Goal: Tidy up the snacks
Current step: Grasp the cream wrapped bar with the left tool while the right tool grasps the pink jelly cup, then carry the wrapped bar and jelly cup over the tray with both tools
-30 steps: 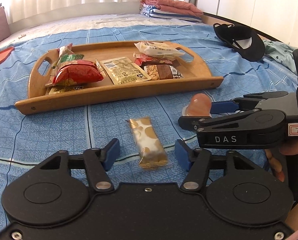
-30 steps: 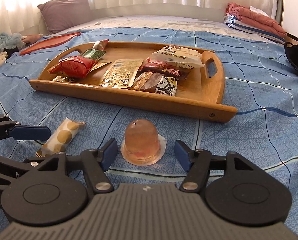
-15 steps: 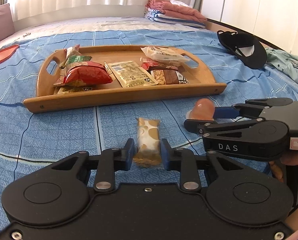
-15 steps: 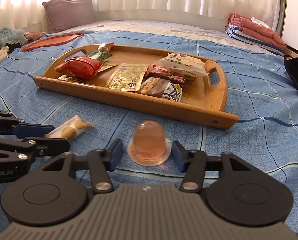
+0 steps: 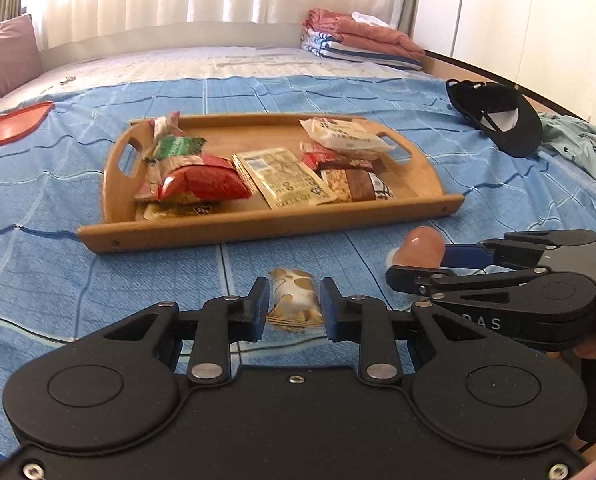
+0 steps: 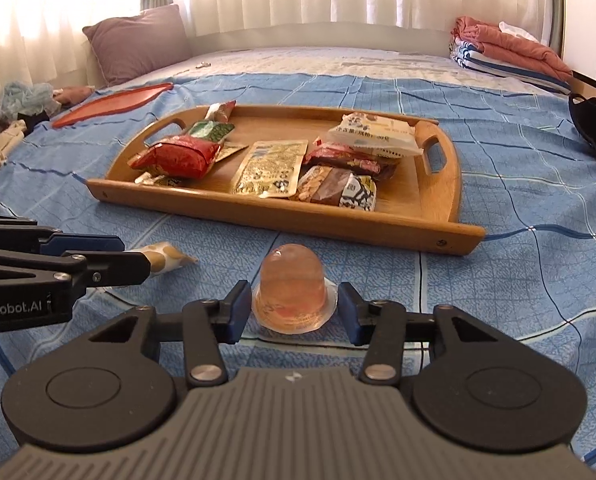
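**Bed, tray, two snacks in tongs**

Blue checked bedspread point(image 6: 498, 280) across a bed, white curtains behind, purple pillow point(image 6: 138, 42) at the far left, folded laundry point(image 6: 510, 54) at the far right. Black cap point(image 5: 498, 118) and a red lid point(image 6: 110, 102) lying on the cover, well apart from the rest.

Wooden tray point(image 6: 456, 178) resting mid-bed, loaded with packets: red bag point(image 6: 176, 156) on the left, yellow pouch point(image 6: 272, 166) in the middle, white pack point(image 6: 374, 136) at the right end over a red wrapper, nut bar point(image 6: 336, 188) near the front rim.

Left tongs point(image 5: 292, 309) low in front of the tray, blue pads clamped on a gold wafer bar point(image 5: 295, 298) from both sides; bar's far end pointing toward the tray, whether lifted off the bedspread or not cannot be told.

Right tongs point(image 6: 294, 309) just beside, bracketing a jelly cup point(image 6: 292, 286) standing dome-up on the bedspread. Left pad touching the cup's rim, right pad very close; grip not clearly complete, so clenched or not cannot be told.
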### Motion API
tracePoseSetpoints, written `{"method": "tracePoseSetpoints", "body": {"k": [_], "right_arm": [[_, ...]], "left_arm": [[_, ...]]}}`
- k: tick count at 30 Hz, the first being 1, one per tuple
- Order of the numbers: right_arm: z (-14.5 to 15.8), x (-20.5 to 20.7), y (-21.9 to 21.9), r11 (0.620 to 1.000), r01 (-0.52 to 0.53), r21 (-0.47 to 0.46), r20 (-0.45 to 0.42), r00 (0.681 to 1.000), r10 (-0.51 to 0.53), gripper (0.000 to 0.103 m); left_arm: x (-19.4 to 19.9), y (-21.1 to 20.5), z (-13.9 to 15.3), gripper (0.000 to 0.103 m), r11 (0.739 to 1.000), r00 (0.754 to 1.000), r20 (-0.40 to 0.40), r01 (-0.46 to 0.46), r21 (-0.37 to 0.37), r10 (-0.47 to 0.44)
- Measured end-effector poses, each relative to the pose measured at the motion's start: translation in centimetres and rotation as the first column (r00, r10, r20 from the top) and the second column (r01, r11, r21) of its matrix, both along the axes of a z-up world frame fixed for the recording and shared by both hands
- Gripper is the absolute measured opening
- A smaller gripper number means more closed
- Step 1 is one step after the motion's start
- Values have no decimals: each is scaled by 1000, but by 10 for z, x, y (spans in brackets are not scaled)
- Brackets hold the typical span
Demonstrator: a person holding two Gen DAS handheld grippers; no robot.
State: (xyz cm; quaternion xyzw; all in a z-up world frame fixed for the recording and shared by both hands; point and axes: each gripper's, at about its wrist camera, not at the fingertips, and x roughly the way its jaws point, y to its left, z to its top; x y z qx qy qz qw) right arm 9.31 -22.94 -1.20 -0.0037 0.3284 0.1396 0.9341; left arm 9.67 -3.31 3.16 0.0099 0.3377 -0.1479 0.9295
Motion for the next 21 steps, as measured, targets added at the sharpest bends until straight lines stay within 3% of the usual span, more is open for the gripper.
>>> {"method": "tracePoseSetpoints", "body": {"k": [13,17,21], "right_arm": [[13,-8,-1,1000,11,8,15,1000,-11,51],[12,-9,-3,1000,15,6,12,1000,-15,51],[12,-10,-5,1000,18,5,12,1000,-18,51]], "left_arm": [[-4,2,-15,27,1000,999,-38,14,24,-14],[3,0,-20,35,1000,999,-42,-2,20,3],[10,-5,-26,29,999,999,-41,8,40,-6]]}}
